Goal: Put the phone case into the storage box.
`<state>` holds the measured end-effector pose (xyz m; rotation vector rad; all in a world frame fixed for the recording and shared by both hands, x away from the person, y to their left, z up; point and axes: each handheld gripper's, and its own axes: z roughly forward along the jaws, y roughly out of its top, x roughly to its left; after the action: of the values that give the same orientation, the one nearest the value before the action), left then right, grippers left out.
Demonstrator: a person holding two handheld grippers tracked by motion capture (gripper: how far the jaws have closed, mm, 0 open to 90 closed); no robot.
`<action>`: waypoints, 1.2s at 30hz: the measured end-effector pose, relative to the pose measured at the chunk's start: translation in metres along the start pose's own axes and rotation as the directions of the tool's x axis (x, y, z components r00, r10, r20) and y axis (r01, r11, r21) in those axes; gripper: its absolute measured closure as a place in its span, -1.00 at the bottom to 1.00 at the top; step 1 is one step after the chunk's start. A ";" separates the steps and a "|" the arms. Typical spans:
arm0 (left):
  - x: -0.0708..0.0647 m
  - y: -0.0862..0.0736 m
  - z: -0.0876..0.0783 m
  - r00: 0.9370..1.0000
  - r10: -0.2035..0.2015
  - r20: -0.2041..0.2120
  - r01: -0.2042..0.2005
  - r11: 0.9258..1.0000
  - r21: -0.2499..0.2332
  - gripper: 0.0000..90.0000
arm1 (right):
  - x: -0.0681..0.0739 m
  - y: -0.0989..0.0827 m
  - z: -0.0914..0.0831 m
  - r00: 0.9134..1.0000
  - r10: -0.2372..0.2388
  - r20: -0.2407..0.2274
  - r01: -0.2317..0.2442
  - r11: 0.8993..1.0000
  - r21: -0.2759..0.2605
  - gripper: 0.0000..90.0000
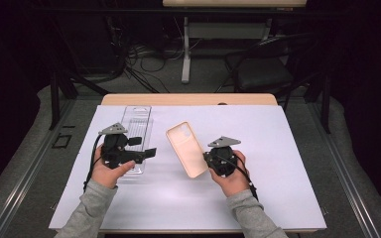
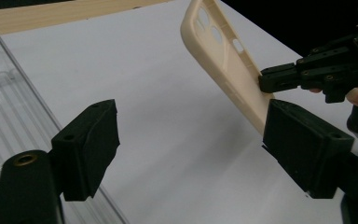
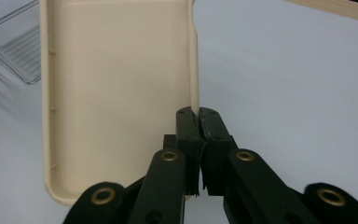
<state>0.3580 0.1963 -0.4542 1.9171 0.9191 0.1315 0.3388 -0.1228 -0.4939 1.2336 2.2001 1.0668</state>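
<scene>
High view: right gripper (image 1: 209,161) is clamped on the side wall of the beige phone case (image 1: 186,148) near its bottom corner; case is at table centre, lifted & tilted, camera end toward 11 o'clock. Left gripper (image 1: 144,147) sits at 9 o'clock of the case, jaws wide, nothing between them, over the clear plastic tray (image 1: 137,123), which lies flat on the white mat (image 1: 278,163).

Left gripper view: own jaws stand wide apart w/ bare mat between; case (image 2: 223,60) at 1 o'clock, other gripper biting its edge.

Right gripper view: jaws pinched thin on the case rim (image 3: 193,70), open hollow facing cam; tray corner (image 3: 14,42) at 10 o'clock.

Prob. next: case goes to the tray. Keep the rim pinch firm & the case level, as the one-edge hold may let it swing. Left gripper hangs over the tray, so it blocks the way; shift it or use it to steady the tray.
</scene>
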 end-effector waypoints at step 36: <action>-0.029 -0.008 0.020 0.994 -0.057 0.093 0.056 0.998 0.012 -0.19 | 0.016 -0.005 -0.005 1.000 -0.004 0.011 0.005 0.994 -0.111 0.96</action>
<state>0.3424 0.1651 -0.4637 1.8876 0.9112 0.0042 0.3240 -0.1131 -0.4941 1.1827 2.1046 1.1611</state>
